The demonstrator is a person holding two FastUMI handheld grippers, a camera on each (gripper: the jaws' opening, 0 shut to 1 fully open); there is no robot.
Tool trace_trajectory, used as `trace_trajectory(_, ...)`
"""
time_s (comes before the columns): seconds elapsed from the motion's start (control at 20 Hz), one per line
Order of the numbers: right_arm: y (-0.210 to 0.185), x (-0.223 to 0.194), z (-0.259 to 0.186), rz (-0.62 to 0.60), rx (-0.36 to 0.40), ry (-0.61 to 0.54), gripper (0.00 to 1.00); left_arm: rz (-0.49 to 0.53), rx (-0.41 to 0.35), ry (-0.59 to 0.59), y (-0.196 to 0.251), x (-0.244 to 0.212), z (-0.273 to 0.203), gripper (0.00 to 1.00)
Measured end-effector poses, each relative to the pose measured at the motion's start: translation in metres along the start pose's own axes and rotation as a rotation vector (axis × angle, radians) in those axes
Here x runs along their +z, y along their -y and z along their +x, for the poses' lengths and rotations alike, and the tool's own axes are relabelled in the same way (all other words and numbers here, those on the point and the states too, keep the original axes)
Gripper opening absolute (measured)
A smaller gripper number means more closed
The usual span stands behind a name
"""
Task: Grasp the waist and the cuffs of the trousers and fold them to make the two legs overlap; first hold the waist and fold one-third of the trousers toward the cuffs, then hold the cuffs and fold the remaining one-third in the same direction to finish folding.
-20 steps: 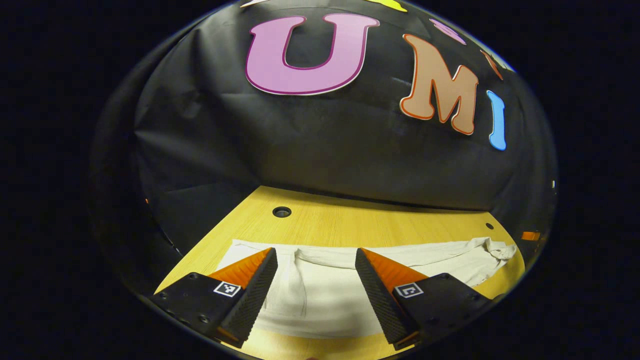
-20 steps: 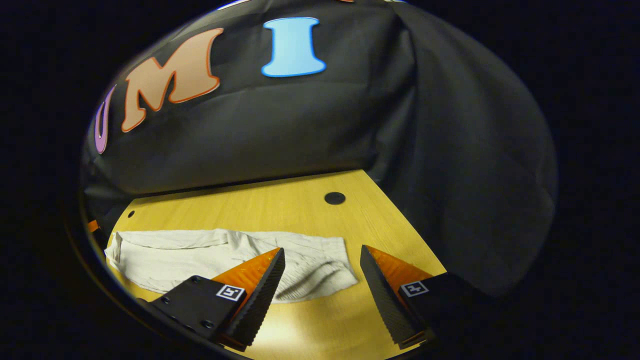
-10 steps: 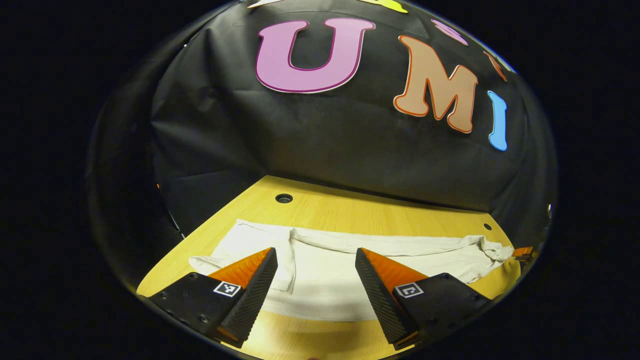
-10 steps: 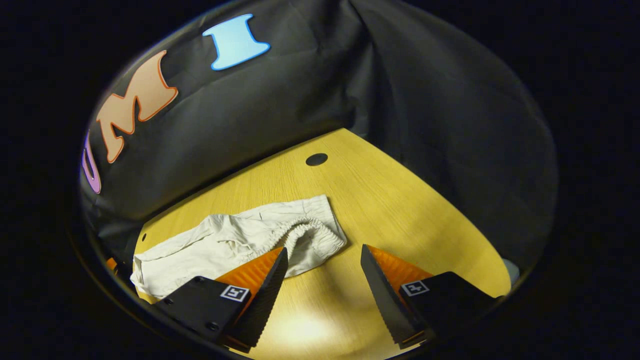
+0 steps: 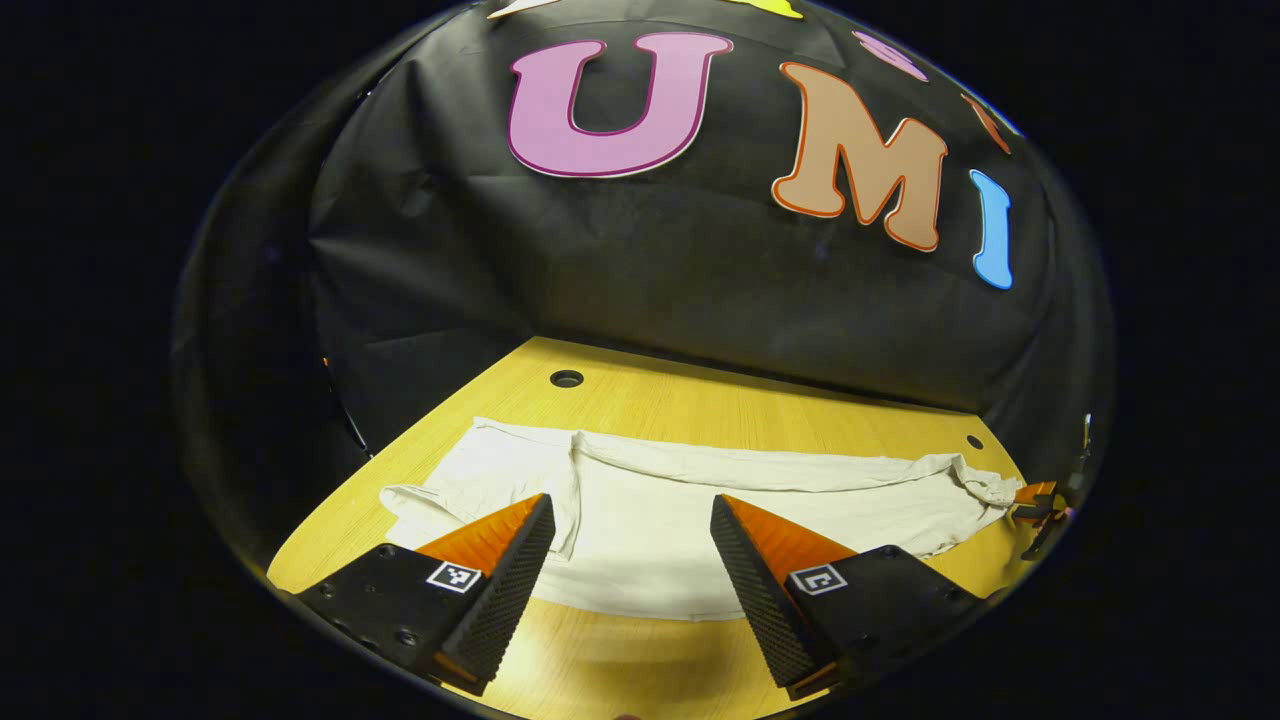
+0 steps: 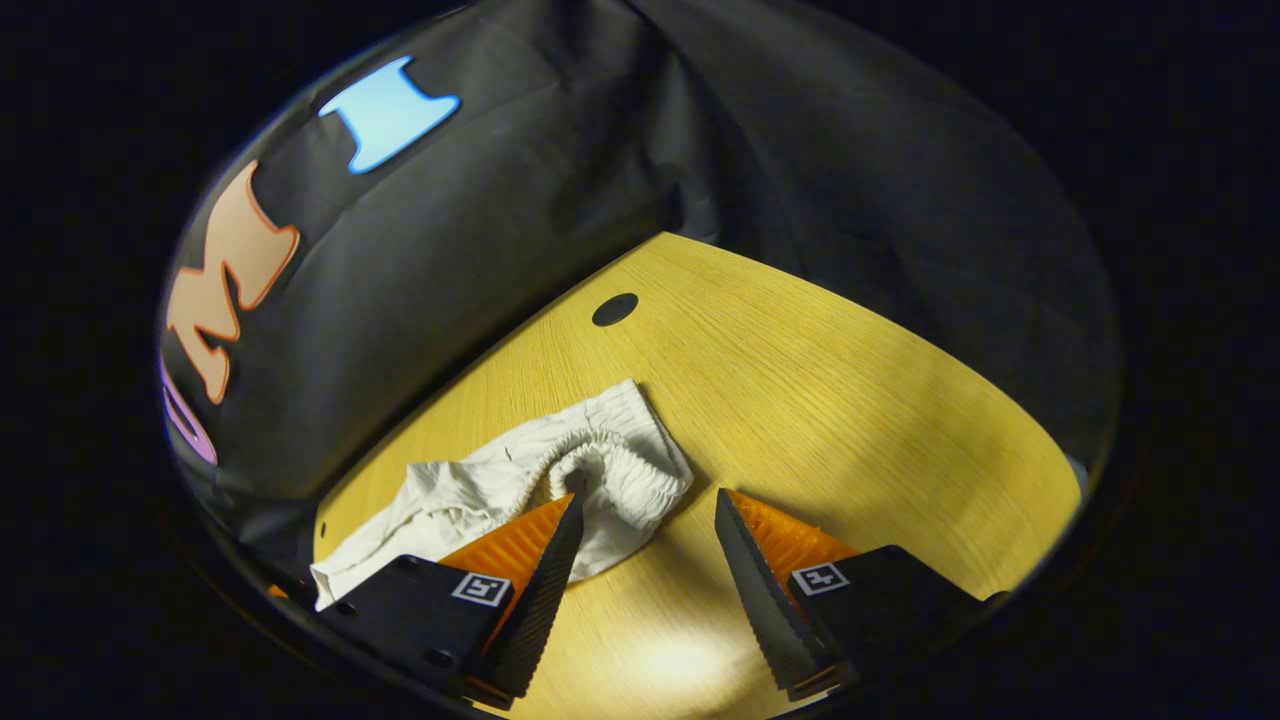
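trousers [image 5: 700, 520] laid flat along worktop [image 5: 700, 405] back edge, long axis left-right. left gripper [image 5: 632, 545] held wide open, empty, above cuff end. right gripper [image 6: 645, 545] wide open, empty, beside elastic waist [image 6: 610, 455], nearer to it.

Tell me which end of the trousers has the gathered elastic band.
The end by the right gripper: its elastic waistband is puckered. The trousers' other end, by the left gripper, lies flat.
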State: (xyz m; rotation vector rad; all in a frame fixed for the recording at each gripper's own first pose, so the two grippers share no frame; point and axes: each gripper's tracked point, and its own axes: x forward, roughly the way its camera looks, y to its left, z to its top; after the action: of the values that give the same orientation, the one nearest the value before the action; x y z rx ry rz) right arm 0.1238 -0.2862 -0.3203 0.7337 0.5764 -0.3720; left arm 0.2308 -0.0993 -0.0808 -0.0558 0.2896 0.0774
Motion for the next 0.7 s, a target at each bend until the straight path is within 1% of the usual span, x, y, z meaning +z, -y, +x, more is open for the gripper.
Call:
trace_trajectory(0.05, 0.003, 0.006, 0.004, 0.011, -0.003, 0.010, 0.87, 0.003, -0.001, -0.002, 0.002, 0.000, 0.001, 0.96)
trace_trajectory(0.1, 0.004, 0.008, 0.007, 0.017, -0.004, 0.009, 0.77, 0.008, -0.001, -0.005, 0.004, -0.002, 0.002, 0.95)
trace_trajectory(0.15, 0.002, 0.006, 0.010, 0.023, 0.003, 0.006, 0.77, 0.014, -0.001, -0.007, 0.006, -0.003, 0.003, 0.95)
trace_trajectory(0.2, 0.002, 0.008, 0.011, 0.024, 0.004, 0.013, 0.87, 0.017, -0.001, -0.006, 0.008, -0.002, 0.003, 0.95)
trace_trajectory(0.25, 0.002, 0.008, 0.013, 0.022, 0.006, 0.017, 0.86, 0.018, -0.004, -0.005, 0.010, -0.002, 0.004, 0.95)
trace_trajectory(0.4, -0.002, 0.007, 0.023, 0.021, 0.008, 0.012, 0.61, 0.023, -0.008, -0.010, 0.015, -0.004, 0.007, 0.95)
trace_trajectory(0.5, -0.002, 0.004, 0.024, 0.008, -0.004, 0.011, 0.45, 0.024, -0.014, -0.012, 0.020, -0.004, 0.008, 0.95)
trace_trajectory(0.6, -0.006, 0.003, 0.024, 0.018, 0.017, 0.008, 0.39, 0.022, -0.018, -0.014, 0.022, -0.005, 0.010, 0.95)
trace_trajectory(0.65, -0.008, 0.005, 0.023, 0.022, 0.018, 0.011, 0.22, 0.019, -0.020, -0.015, 0.023, -0.005, 0.010, 0.95)
trace_trajectory(0.7, -0.010, 0.005, 0.022, 0.016, 0.017, 0.020, 0.19, 0.014, -0.022, -0.016, 0.023, -0.007, 0.010, 0.95)
